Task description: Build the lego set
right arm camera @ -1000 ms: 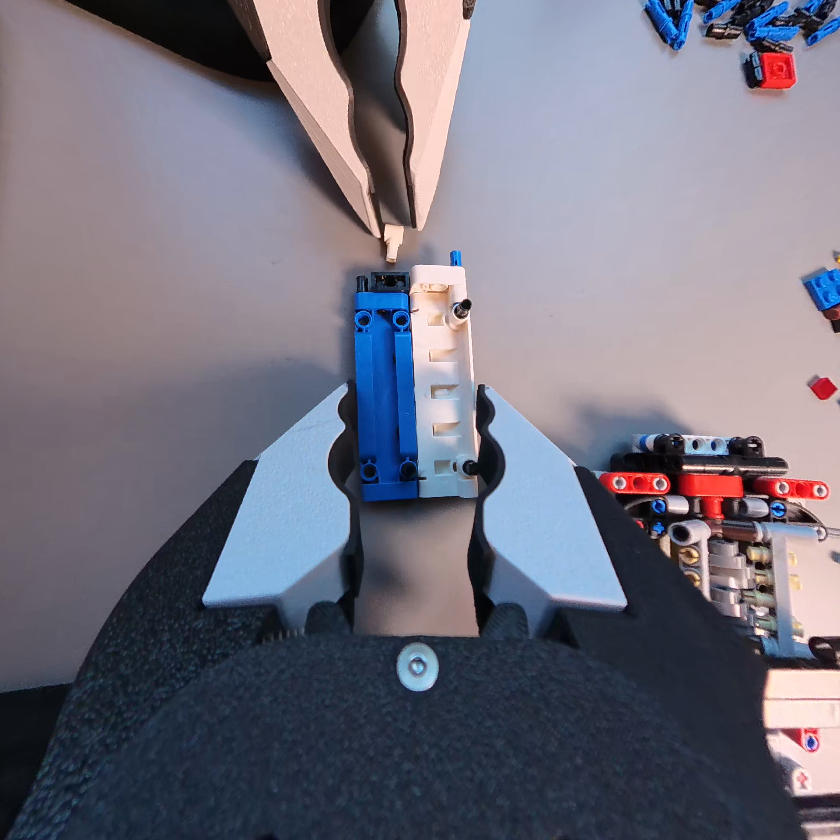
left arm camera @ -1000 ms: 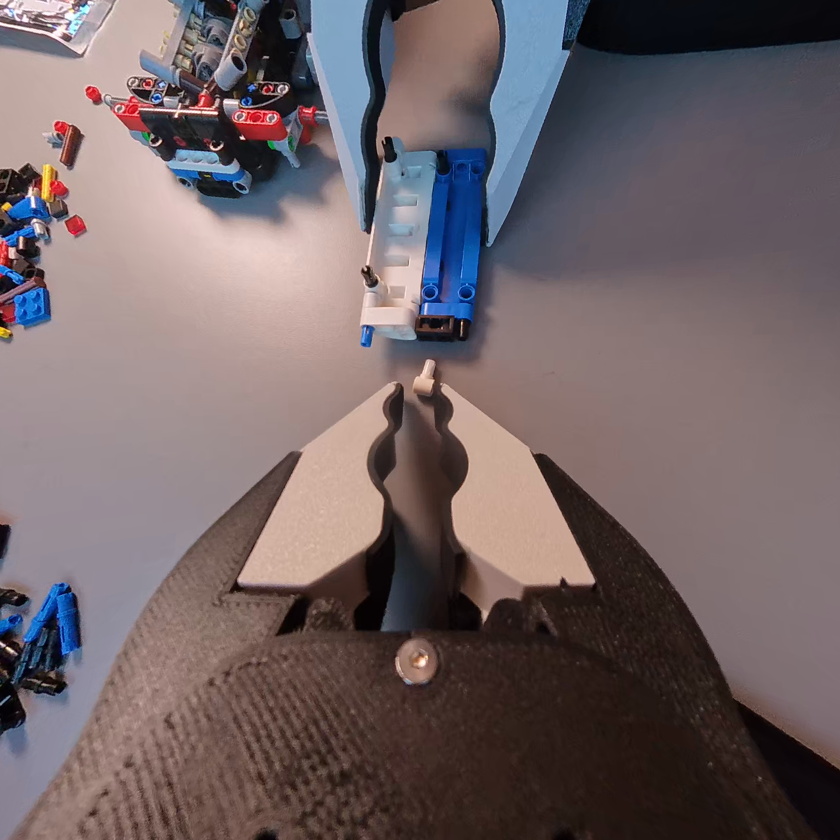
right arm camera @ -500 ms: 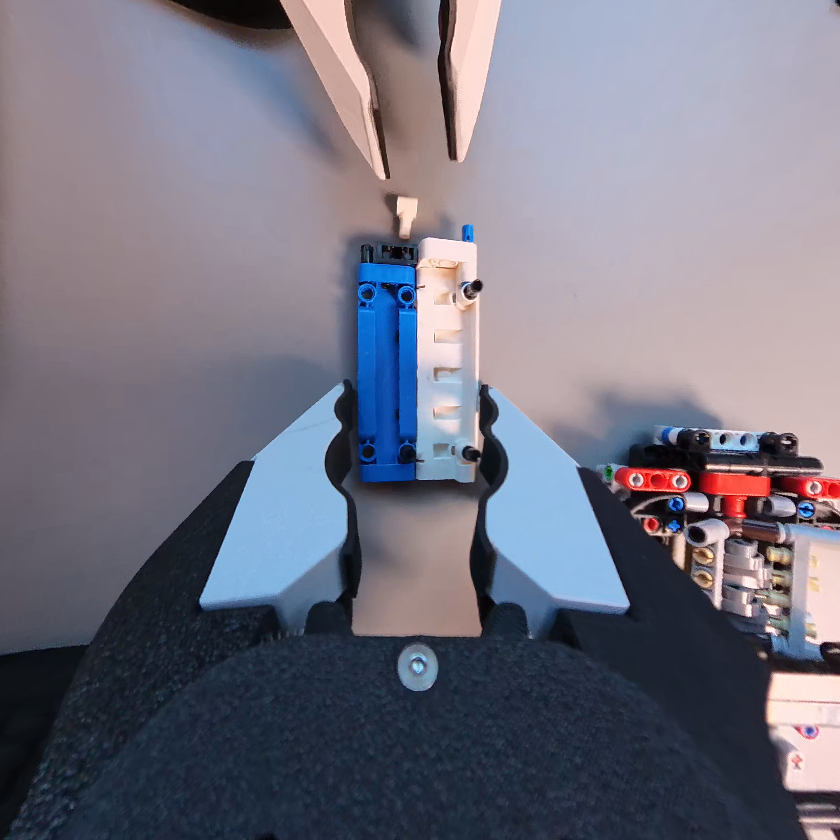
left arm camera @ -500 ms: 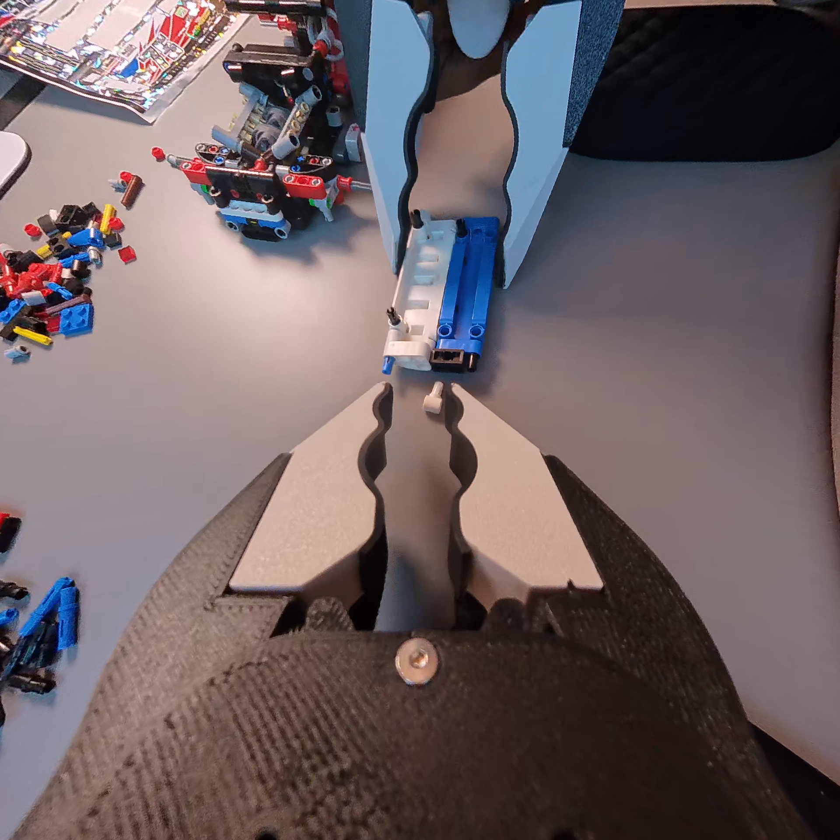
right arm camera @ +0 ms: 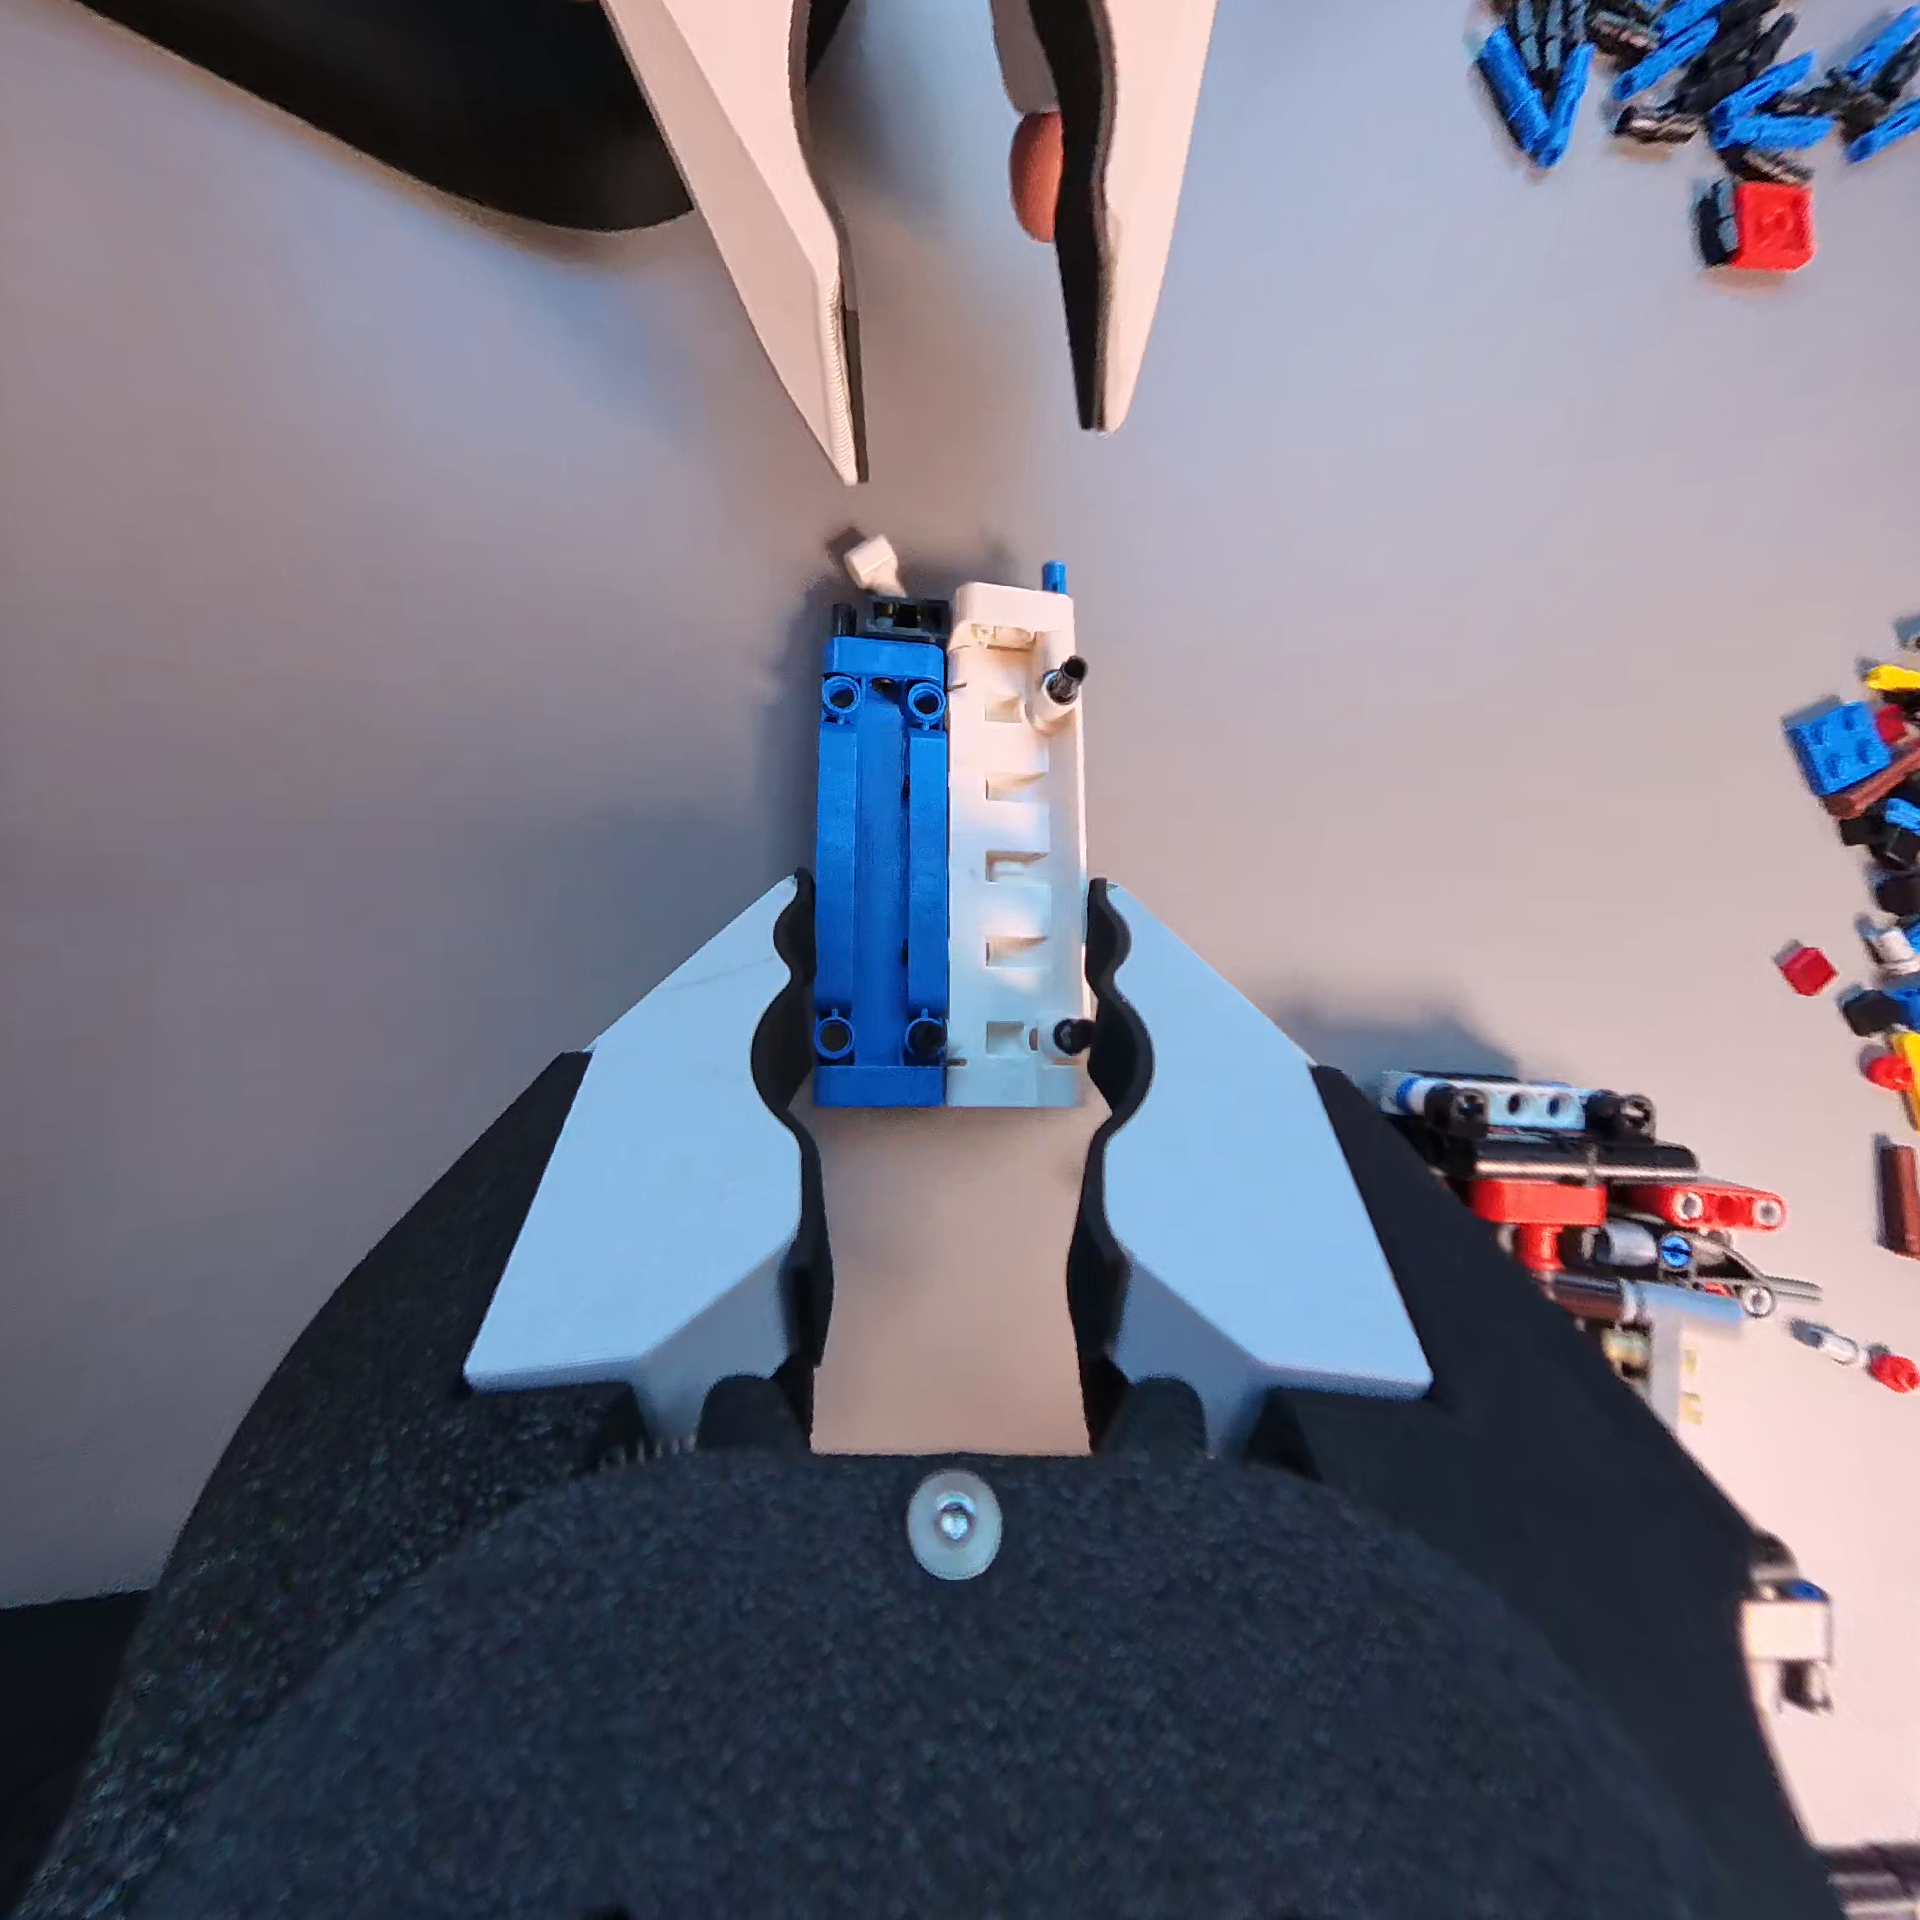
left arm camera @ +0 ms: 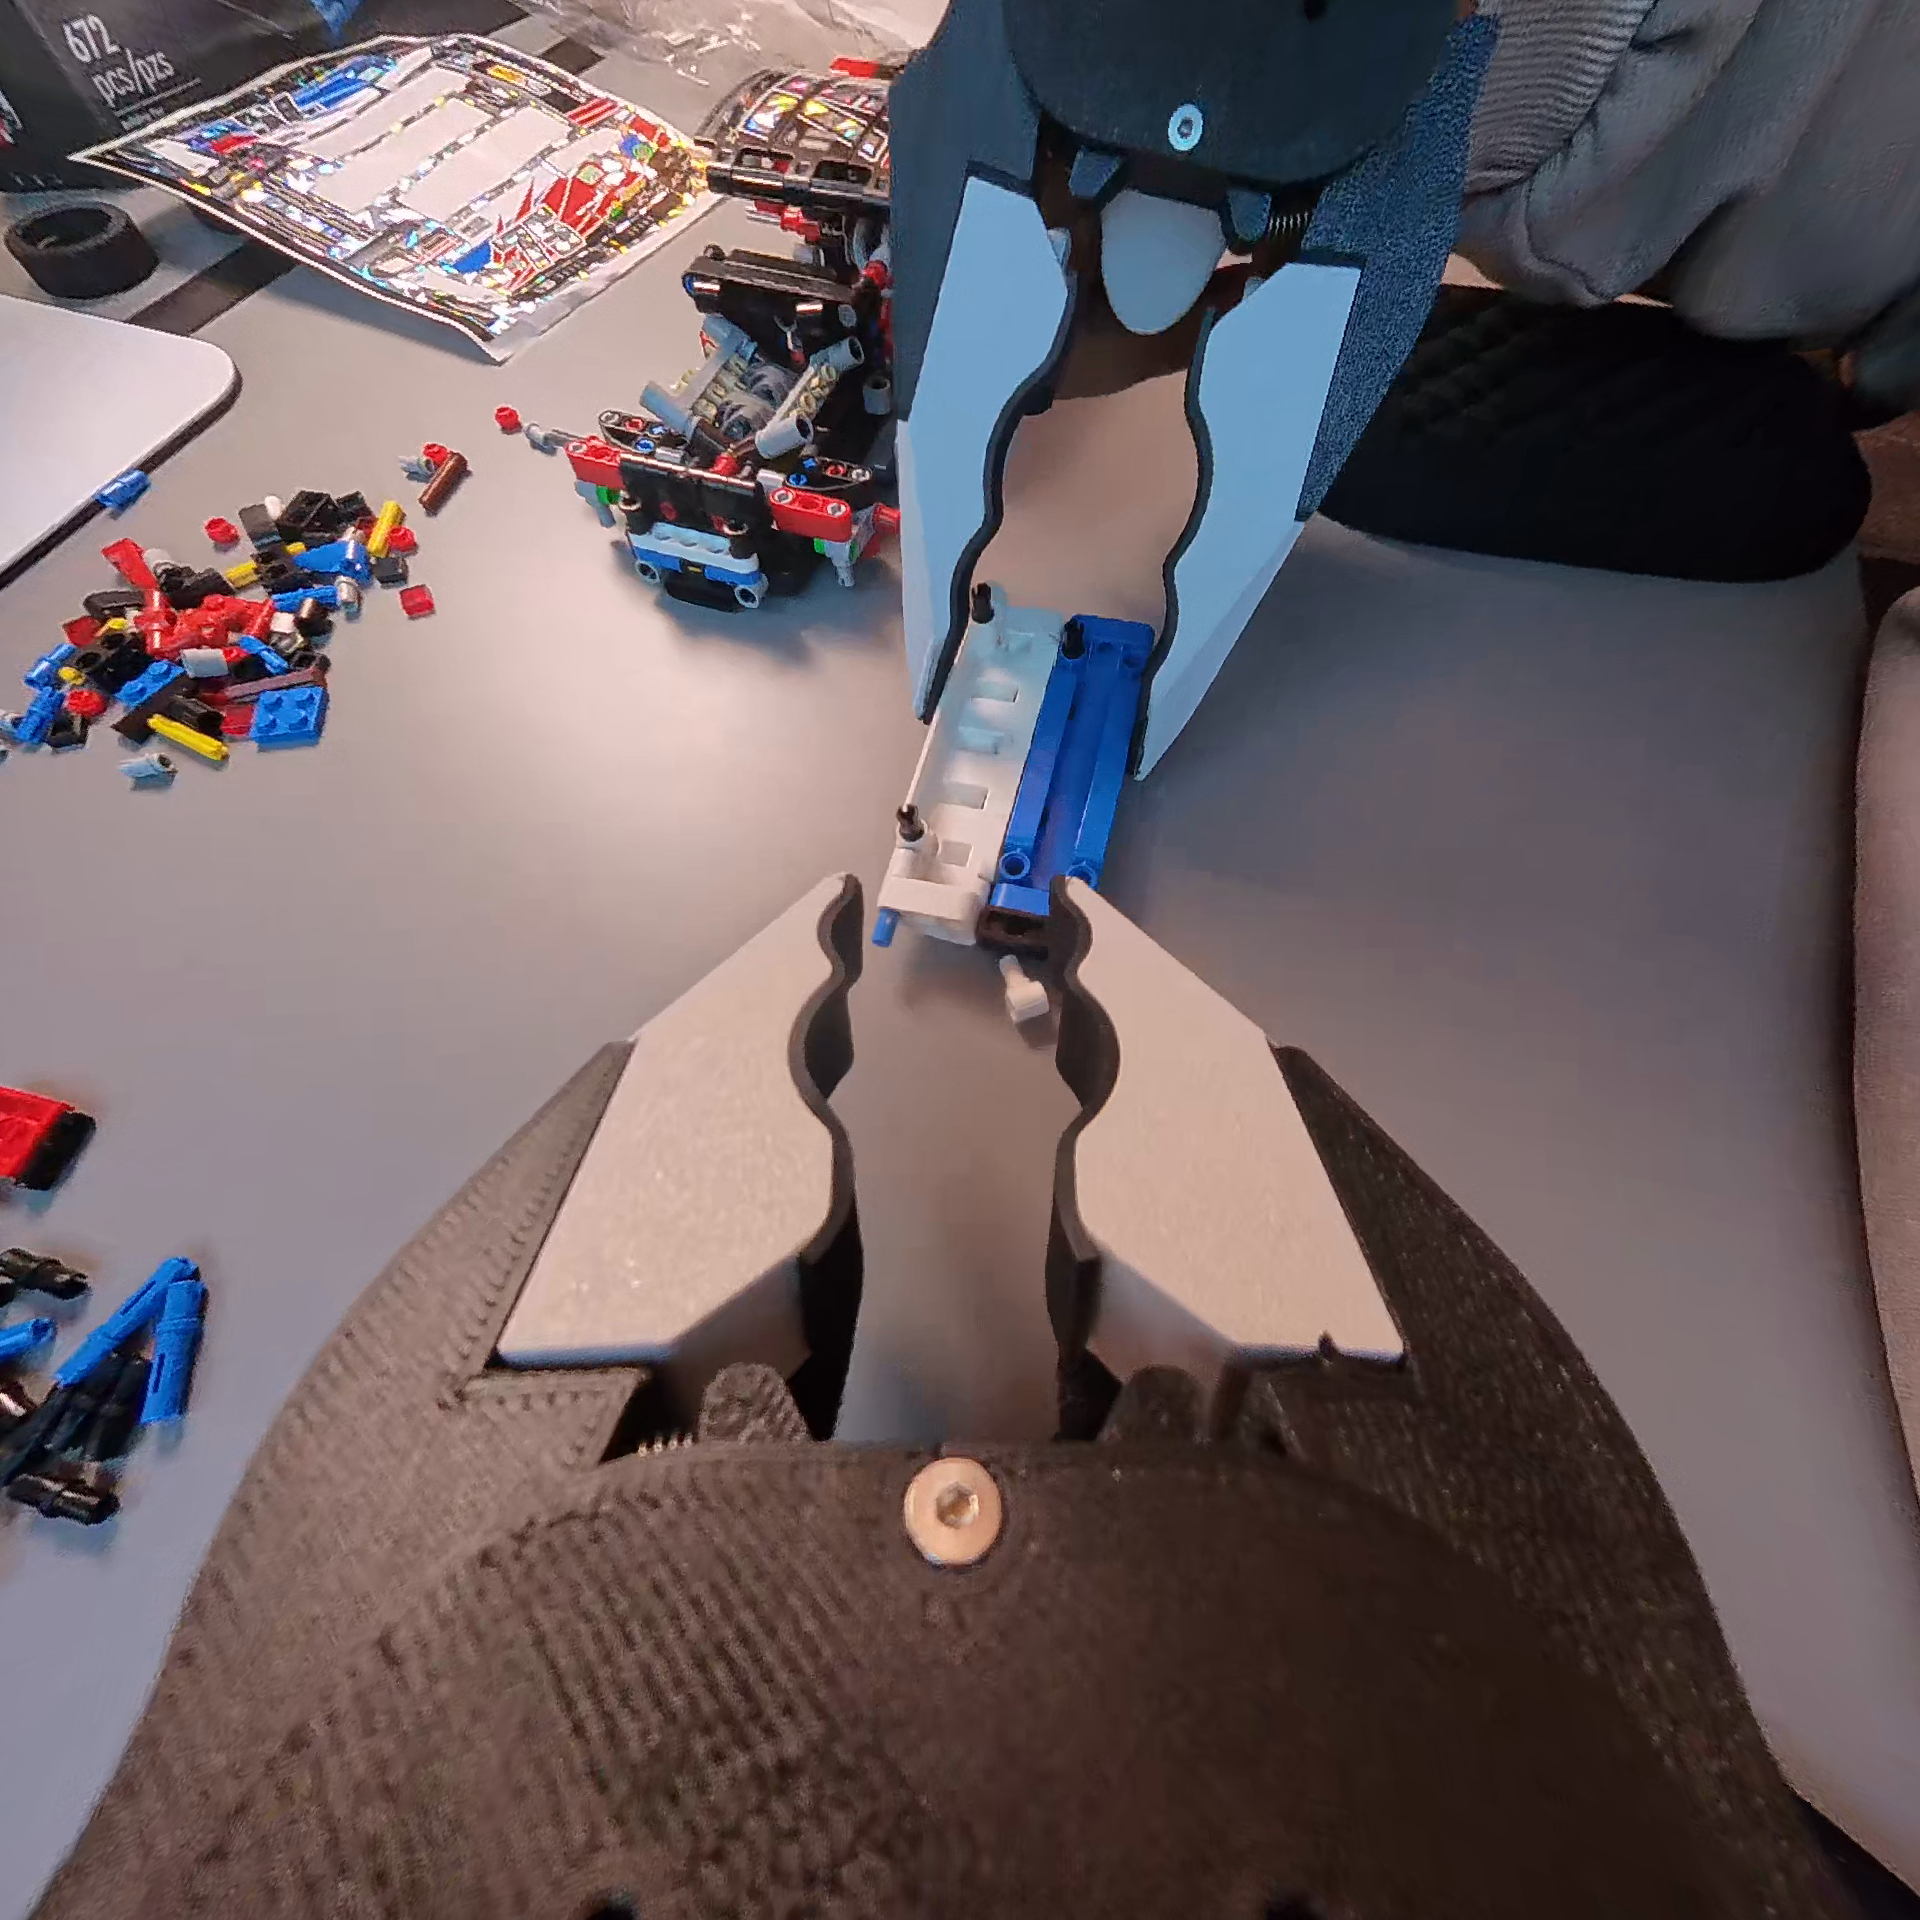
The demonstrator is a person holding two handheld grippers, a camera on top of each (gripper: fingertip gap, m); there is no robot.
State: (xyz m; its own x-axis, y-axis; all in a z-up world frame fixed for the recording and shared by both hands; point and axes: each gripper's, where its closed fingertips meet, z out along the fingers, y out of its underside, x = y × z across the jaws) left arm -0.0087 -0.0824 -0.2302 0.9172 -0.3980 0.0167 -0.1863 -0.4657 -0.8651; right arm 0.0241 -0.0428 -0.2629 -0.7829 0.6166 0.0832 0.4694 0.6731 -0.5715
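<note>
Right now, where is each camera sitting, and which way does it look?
Left wrist view: sits on the left gripper, looking along its open jaws at the tan pin, with the right gripper beyond.
Right wrist view: sits on the right gripper, looking the opposite way along jaws shut on the blue-and-white block; the left gripper is opposite.
Both show the block, pin and car.

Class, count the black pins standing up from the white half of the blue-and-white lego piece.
2. One black pin stands at the far end of the white half; the other black pin is at the near end, beside the right gripper. None appear hidden.
</note>
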